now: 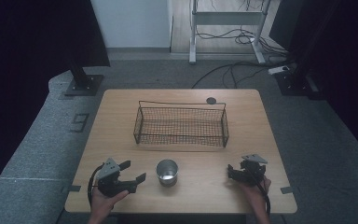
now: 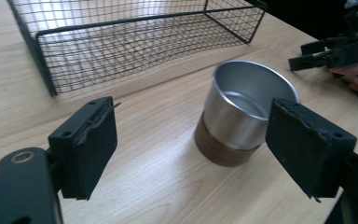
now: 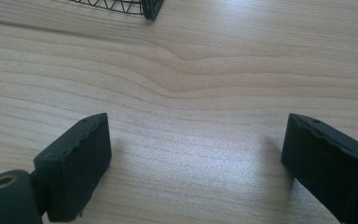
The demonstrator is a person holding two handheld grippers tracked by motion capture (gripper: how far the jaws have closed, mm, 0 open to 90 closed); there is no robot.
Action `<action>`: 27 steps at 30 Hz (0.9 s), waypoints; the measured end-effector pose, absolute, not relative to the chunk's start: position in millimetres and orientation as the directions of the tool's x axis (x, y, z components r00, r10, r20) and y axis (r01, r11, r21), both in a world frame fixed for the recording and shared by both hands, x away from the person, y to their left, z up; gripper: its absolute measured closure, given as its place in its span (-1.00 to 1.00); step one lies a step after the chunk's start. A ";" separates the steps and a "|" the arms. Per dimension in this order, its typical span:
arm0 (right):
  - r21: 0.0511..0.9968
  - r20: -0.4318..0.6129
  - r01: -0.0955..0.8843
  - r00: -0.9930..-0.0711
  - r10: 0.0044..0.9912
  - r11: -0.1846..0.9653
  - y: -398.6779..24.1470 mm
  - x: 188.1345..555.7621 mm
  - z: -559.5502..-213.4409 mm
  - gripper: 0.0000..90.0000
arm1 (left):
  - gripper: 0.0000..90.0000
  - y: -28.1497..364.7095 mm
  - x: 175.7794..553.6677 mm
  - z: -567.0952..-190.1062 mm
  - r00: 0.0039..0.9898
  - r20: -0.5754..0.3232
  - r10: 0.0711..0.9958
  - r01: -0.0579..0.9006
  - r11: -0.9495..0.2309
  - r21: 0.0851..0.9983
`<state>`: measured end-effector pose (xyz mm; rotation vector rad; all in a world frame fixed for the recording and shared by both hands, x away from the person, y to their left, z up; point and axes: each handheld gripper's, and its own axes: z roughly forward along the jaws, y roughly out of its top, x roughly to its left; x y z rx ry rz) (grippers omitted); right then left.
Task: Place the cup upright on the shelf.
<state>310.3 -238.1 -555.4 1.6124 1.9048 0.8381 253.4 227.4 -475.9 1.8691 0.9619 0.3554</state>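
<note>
We see the left gripper nearest, jaws spread wide, grasping nothing. The metal cup stands upright just ahead of it. The right gripper is likewise released over bare table.

One mark to read here, a dark digit 9 sitting on the grey carpet floor left of the light wooden table, nothing legible on the table, cup, basket or grippers
</note>
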 end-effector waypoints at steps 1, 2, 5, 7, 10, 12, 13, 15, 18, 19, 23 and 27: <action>0.730 0.013 0.675 -0.171 0.985 0.107 -238.1 310.3 -555.4 -0.82 | -0.63 225.9 253.4 -476.0 0.649 -0.157 0.744 0.465 -0.224 0.857; 0.730 0.013 0.675 -0.170 0.985 0.107 -238.1 310.3 -555.4 -0.82 | -0.63 224.0 253.3 -476.3 0.654 -0.159 0.740 0.465 -0.228 0.856; 0.730 0.013 0.675 -0.171 0.985 0.107 -238.1 310.3 -555.4 -0.82 | -0.64 218.7 253.1 -477.0 0.667 -0.158 0.728 0.465 -0.241 0.852; 0.730 0.013 0.675 -0.171 0.985 0.108 -238.1 310.4 -555.4 -0.82 | -0.64 215.6 253.2 -477.4 0.674 -0.157 0.722 0.464 -0.248 0.850; 0.730 0.013 0.675 -0.171 0.985 0.108 -238.0 310.7 -555.4 -0.82 | -0.65 210.2 253.1 -477.7 0.686 -0.152 0.711 0.460 -0.262 0.849; 0.730 0.012 0.675 -0.171 0.985 0.108 -238.1 310.7 -555.4 -0.82 | -0.65 206.9 253.0 -478.5 0.695 -0.150 0.703 0.458 -0.272 0.846; 0.730 0.013 0.675 -0.171 0.985 0.108 -238.1 310.7 -555.4 -0.82 | -0.65 205.3 253.2 -479.0 0.697 -0.150 0.702 0.459 -0.276 0.844; 0.730 0.013 0.675 -0.170 0.985 0.107 -238.0 310.7 -555.4 -0.82 | -0.65 202.3 253.9 -480.4 0.701 -0.149 0.698 0.460 -0.283 0.841; 0.730 0.013 0.675 -0.171 0.985 0.107 -238.0 310.7 -555.4 -0.82 | -0.66 198.7 254.7 -481.7 0.706 -0.148 0.693 0.463 -0.293 0.837; 0.730 0.012 0.675 -0.171 0.985 0.108 -238.1 310.8 -555.4 -0.82 | -0.67 196.9 255.1 -482.3 0.708 -0.148 0.691 0.463 -0.296 0.836; 0.729 0.012 0.675 -0.170 0.985 0.108 -238.0 310.9 -555.3 -0.82 | -0.68 191.5 255.7 -484.5 0.716 -0.147 0.683 0.466 -0.310 0.829; 0.730 0.013 0.675 -0.170 0.985 0.107 -238.0 310.9 -555.4 -0.82 | -0.68 187.9 256.4 -486.2 0.719 -0.146 0.679 0.468 -0.319 0.824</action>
